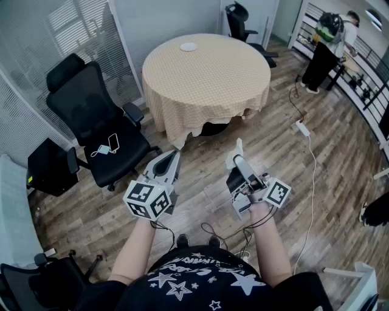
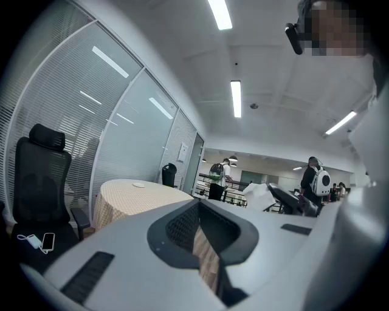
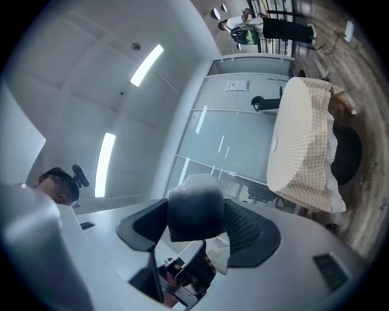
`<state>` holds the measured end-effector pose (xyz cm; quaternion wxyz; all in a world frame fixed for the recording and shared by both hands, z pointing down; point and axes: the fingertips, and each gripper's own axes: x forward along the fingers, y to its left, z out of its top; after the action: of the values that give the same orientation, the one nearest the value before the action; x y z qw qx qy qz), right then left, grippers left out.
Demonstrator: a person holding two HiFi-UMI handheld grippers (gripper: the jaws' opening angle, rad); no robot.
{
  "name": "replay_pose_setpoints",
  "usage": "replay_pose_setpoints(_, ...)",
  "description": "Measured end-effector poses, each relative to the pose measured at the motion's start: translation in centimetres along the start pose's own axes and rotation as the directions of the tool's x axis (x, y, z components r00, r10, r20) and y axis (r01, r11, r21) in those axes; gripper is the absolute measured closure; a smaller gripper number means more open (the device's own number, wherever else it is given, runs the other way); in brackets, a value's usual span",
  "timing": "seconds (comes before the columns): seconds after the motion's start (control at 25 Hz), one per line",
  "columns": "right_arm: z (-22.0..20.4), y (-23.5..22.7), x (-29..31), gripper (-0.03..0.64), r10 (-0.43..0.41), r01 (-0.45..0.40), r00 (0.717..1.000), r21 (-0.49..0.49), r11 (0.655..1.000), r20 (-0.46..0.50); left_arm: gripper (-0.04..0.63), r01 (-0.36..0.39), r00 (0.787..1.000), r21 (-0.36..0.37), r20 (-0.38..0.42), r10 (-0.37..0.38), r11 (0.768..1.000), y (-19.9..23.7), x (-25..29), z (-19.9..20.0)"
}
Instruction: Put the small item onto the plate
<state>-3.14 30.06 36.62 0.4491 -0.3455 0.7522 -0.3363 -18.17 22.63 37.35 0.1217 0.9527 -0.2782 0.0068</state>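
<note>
A small white plate (image 1: 188,47) lies near the far edge of a round table (image 1: 206,85) with a beige checked cloth, well ahead of both grippers. My right gripper (image 1: 236,160) is shut on a small white, soft-looking item (image 1: 235,153), held at waist height over the wooden floor. In the right gripper view the item (image 3: 196,209) fills the gap between the jaws of the gripper (image 3: 197,222), and the plate (image 3: 275,144) shows far off. My left gripper (image 1: 174,159) is beside it with jaws together and nothing in them; its own view shows the plate (image 2: 139,184) on the table.
A black office chair (image 1: 97,121) with a phone and cable on its seat stands to the left. Another chair (image 1: 240,18) is behind the table. A person (image 1: 325,48) stands at a railing at the far right. A power strip (image 1: 302,127) and cable lie on the floor.
</note>
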Motion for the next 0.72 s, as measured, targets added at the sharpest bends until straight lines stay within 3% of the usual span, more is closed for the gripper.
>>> replay_pose_setpoints(0.2,-2.1,0.7,0.0,0.319,-0.069,0.066,0.997,-0.101,0.993,-0.021,0.589,-0.008,0.999,0.037,-0.047,0.01,0.999,-0.8,-1.3,-1.4)
replay_pose_setpoints(0.36,-3.8,0.5,0.3,0.319,-0.193,0.18,0.981,-0.274,0.945,-0.023,0.589,0.001,0.998,0.06,-0.066,0.003,0.998,-0.7,-2.0,-2.0)
replay_pose_setpoints(0.56,-5.2,-0.1,-0.5,0.319,-0.377,0.36,0.924,-0.489,0.795,0.068,0.589,0.014,0.997,0.051,-0.07,-0.011,0.999,-0.8,-3.0,-2.6)
replay_pose_setpoints(0.72,-5.8,0.0,-1.1,0.319,-0.476,0.453,0.867,-0.627,0.634,0.145,0.589,0.028,0.996,0.051,-0.08,-0.024,0.998,-1.1,-3.7,-3.5)
